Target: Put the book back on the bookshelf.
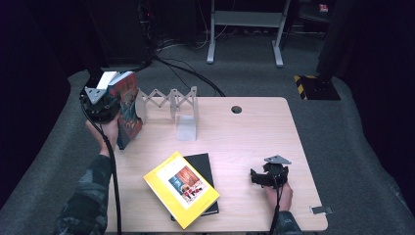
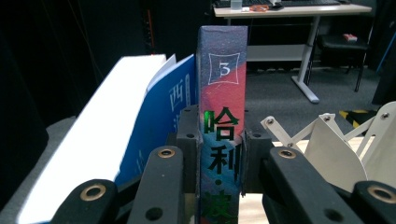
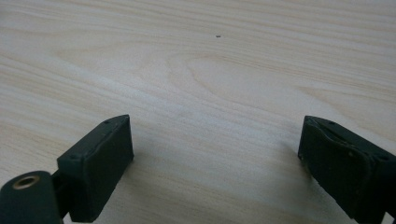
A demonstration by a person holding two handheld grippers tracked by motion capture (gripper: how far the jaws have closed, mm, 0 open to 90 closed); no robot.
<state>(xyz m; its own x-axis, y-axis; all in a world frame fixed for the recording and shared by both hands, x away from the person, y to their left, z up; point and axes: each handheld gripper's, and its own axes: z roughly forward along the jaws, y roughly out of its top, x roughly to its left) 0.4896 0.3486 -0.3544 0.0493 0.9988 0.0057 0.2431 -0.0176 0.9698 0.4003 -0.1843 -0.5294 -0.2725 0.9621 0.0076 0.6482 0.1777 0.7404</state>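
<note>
The left gripper [image 2: 219,144] is clamped on the spine of a red-and-blue book [image 2: 222,93], one pad on each side of the spine. The book stands upright. Its spine carries a boxed numeral 3 near the top and green characters below; its lower end is cut off by the bottom edge of the left gripper view. In the high view the same book [image 1: 128,105] stands at the table's [image 1: 244,137] far left corner, its illustrated cover turned toward the table's middle, with the left gripper [image 1: 105,105] at its outer side.

Just beside it, on the outer side, a blue book [image 2: 159,121] leans with its white page block fanned open; its title is partly hidden behind the gripper's pad.

A white accordion rack [image 1: 169,100] stands on the table just beside the held book. Its compartments hold nothing that can be seen. In the left gripper view only its nearest plates [image 2: 336,144] show, cut off at the right.

A yellow book [image 1: 180,188] lies flat at the near middle of the table, on top of a black book [image 1: 203,164], covering most of it.

The right gripper [image 1: 254,177] rests on the table at the near right, well apart from the books. In the right gripper view its jaws stand wide apart with bare table [image 3: 210,84] between them.
</note>
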